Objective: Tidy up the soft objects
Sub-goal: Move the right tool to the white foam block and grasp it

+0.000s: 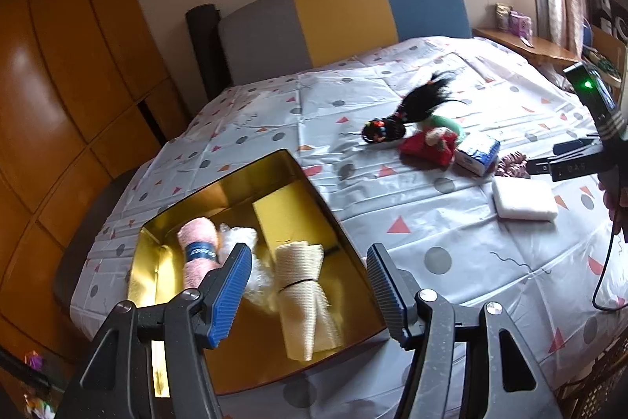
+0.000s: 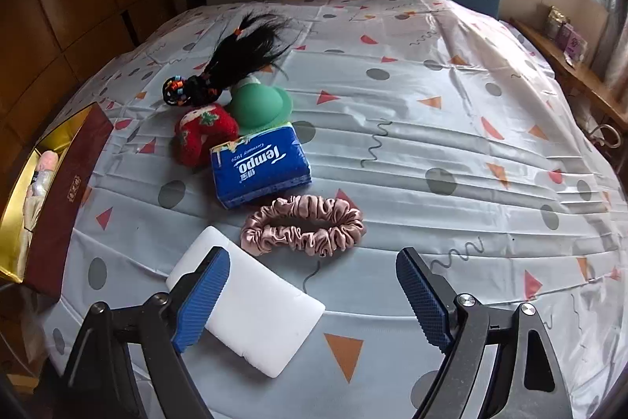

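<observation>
Right gripper (image 2: pixel 312 301) is wide open with nothing in it, hanging just above the white foam pad (image 2: pixel 251 305) and near the pink scrunchie (image 2: pixel 304 229), while my left gripper (image 1: pixel 310 295) is also spread empty over the gold box (image 1: pixel 298 169) at the near left, where the pink towel roll (image 1: pixel 198 250), beige cloth roll (image 1: pixel 304 295) and what I think is a crumpled plastic bag (image 1: pixel 243 254) already sit. So I'd say I'm mid-sort, picking the next soft thing, with the tissue pack (image 2: pixel 261 167), red plush (image 2: pixel 204 134), green cap (image 2: pixel 261 107) and black hairpiece (image 2: pixel 231 65) still out on the bedsheet (image 2: pixel 451 144). Next move probably calls for dropping the right fingers (image 2: pixel 202 303) around the pad's edges, squeezing gently, then carrying it left to the box.
</observation>
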Motion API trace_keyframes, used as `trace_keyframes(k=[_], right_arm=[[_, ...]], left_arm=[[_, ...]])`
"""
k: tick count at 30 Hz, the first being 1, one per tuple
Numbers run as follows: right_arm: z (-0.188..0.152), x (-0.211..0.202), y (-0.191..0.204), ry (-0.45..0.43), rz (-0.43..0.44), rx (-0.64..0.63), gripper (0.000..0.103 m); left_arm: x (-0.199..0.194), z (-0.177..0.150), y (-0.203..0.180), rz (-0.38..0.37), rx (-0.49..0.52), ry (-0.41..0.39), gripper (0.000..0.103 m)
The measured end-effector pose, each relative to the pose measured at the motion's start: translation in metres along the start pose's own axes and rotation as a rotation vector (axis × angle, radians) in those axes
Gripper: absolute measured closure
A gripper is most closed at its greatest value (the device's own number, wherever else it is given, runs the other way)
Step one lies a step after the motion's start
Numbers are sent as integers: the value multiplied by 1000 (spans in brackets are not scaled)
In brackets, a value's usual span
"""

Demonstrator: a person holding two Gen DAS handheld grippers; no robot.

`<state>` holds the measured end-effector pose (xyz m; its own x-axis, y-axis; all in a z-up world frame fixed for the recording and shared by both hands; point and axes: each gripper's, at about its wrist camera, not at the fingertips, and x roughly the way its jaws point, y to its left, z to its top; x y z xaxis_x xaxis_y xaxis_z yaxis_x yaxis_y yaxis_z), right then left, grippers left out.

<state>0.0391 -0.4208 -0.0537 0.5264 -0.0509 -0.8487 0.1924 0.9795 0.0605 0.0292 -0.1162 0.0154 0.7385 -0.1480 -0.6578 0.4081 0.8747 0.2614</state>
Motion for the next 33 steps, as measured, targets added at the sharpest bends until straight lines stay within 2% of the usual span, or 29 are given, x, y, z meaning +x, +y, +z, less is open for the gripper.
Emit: trace_keyframes(k=[7, 9, 14, 23, 33], right_arm=[[-2, 9, -5, 54, 59, 15, 14], [-4, 15, -4, 84, 89, 10, 9], [-9, 22, 13, 113, 136, -81, 3], [-15, 33, 30, 133, 143, -174, 1], [-15, 22, 49, 77, 95, -289, 0]], left_arm=[[7, 7, -19, -24, 46, 4, 41], [10, 10, -24, -36, 56, 9, 41], [14, 17, -31, -92, 42, 13, 41], [27, 25, -43, -195, 2, 57, 41], [42, 30, -46, -223, -26, 107, 41]])
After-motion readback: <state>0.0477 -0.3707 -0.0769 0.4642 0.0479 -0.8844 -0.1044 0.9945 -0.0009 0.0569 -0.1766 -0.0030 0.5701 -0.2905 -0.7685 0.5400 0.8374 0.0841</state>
